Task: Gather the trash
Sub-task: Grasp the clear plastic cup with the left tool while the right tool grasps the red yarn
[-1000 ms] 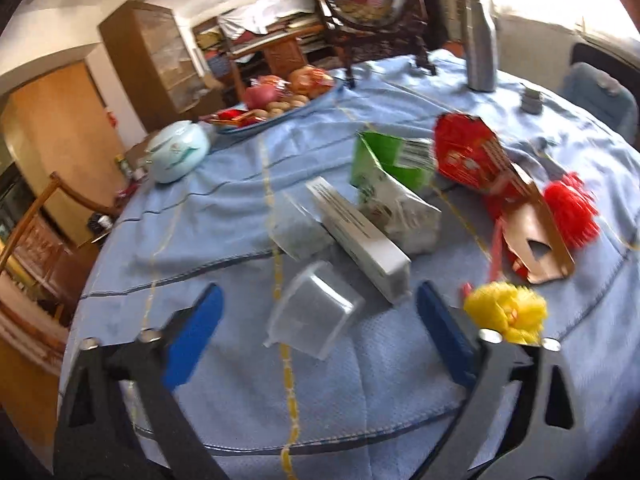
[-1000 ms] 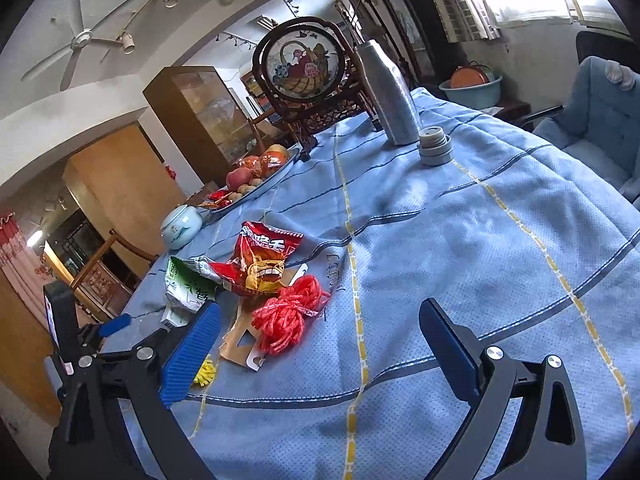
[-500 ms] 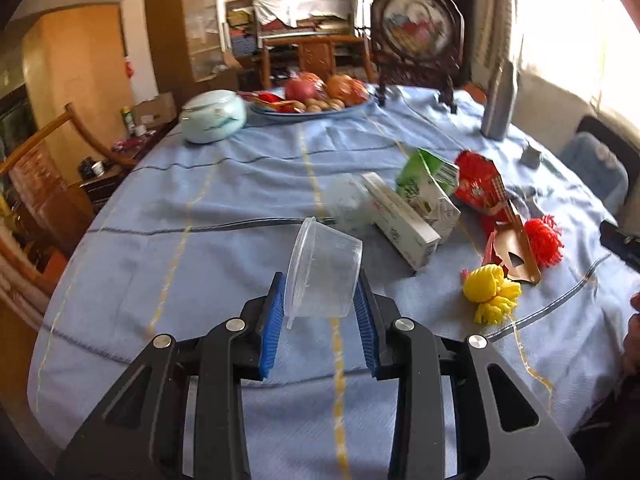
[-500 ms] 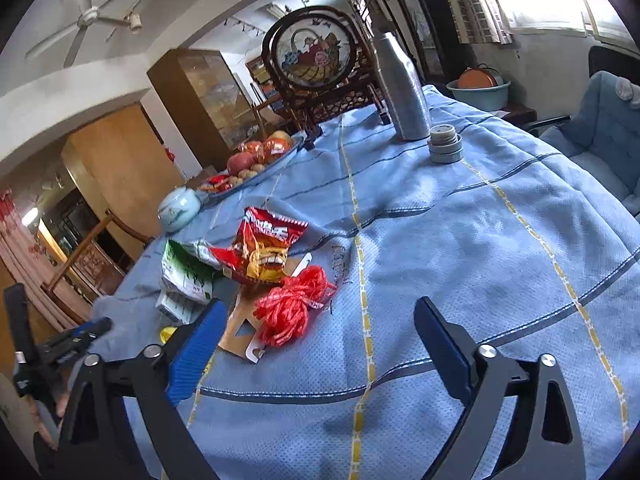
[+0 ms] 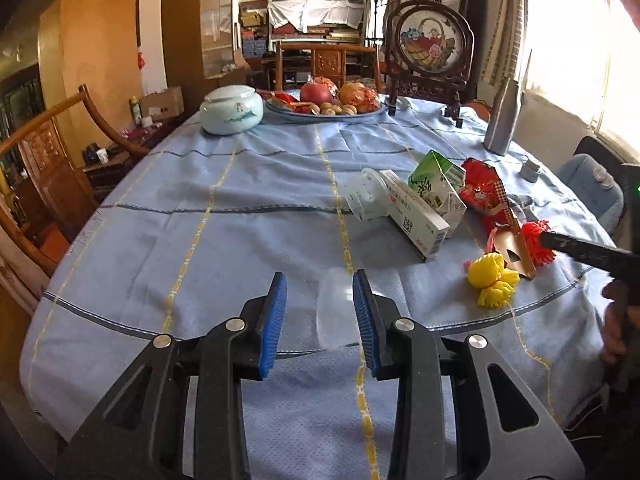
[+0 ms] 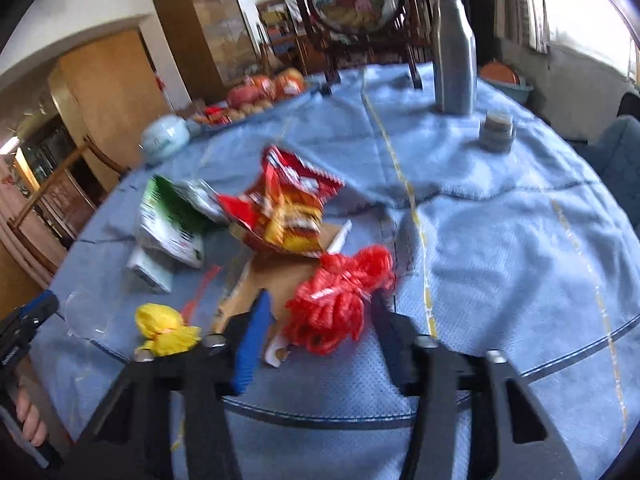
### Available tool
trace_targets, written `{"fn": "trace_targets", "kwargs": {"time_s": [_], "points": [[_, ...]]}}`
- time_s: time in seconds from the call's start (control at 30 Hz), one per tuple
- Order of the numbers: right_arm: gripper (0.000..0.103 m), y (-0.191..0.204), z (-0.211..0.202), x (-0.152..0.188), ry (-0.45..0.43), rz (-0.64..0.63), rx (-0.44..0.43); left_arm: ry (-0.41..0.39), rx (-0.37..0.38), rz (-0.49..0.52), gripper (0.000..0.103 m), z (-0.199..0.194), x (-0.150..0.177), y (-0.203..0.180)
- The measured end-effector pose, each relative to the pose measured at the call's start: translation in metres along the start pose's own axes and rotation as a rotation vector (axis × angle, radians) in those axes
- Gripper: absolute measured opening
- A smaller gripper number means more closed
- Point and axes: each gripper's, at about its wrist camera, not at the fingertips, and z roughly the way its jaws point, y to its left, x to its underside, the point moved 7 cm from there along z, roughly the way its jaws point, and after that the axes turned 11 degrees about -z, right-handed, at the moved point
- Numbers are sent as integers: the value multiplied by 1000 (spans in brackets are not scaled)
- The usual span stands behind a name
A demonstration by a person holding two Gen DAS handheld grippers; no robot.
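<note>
My left gripper (image 5: pixel 320 316) is partly closed with a clear plastic cup (image 5: pixel 335 308) between its blue pads, against the right pad only; the grip is unclear. Trash lies on the blue tablecloth: a white box (image 5: pixel 414 216), a green carton (image 5: pixel 438 184), a red snack bag (image 5: pixel 482 188), a yellow mesh ball (image 5: pixel 492 280). My right gripper (image 6: pixel 320 336) is partly closed around a red mesh bundle (image 6: pixel 340 300); the view is blurred. The cup (image 6: pixel 86 314) and the left gripper (image 6: pixel 24 320) show at its left edge.
A second clear cup (image 5: pixel 366 200) lies beside the white box. At the back stand a pale ceramic jar (image 5: pixel 231 110), a fruit platter (image 5: pixel 326 106), a framed round screen (image 5: pixel 430 42) and a steel bottle (image 5: pixel 500 120). Cardboard (image 6: pixel 272 280) lies under the red bundle.
The left gripper lifted and drew back with the cup, and its jaws spread slightly. The right gripper moved left and down onto the red mesh bundle and narrowed around it.
</note>
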Motion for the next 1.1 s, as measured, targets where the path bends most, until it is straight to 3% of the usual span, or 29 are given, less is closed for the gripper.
{"fn": "trace_targets", "kwargs": {"time_s": [0.03,0.13,0.27,0.37,0.5,0.53,0.57,0.63,0.77,0.9,1.1], "points": [[22,-2,4,2,18,14,-16,14,4,2,35,3,2,0],[17,-3,-5,1,-38,6,5,42,0,16,38,9,10,-3],[17,2,-11,-1,-69,-24,29,63,-8,41,67,17,20,-13],[17,-1,-12,-2,-73,-13,18,72,-7,46,74,20,22,-19],[17,-1,-12,-3,-78,-13,15,90,-24,51,72,31,20,-27],[16,-1,-12,-3,-79,-16,16,99,-23,45,58,34,20,-28],[16,0,-13,-3,-82,-16,16,114,-18,40,35,37,20,-28],[14,-2,-18,-4,-108,-7,13,128,-2,9,36,37,19,-25],[13,-3,-33,-6,-187,19,-13,66,0,-32,36,11,8,-12],[13,15,-55,-12,-257,14,-110,-23,-69,-52,36,-33,-4,12],[13,74,-91,-27,-350,-93,-259,-76,-186,-164,36,-93,7,71]]}}
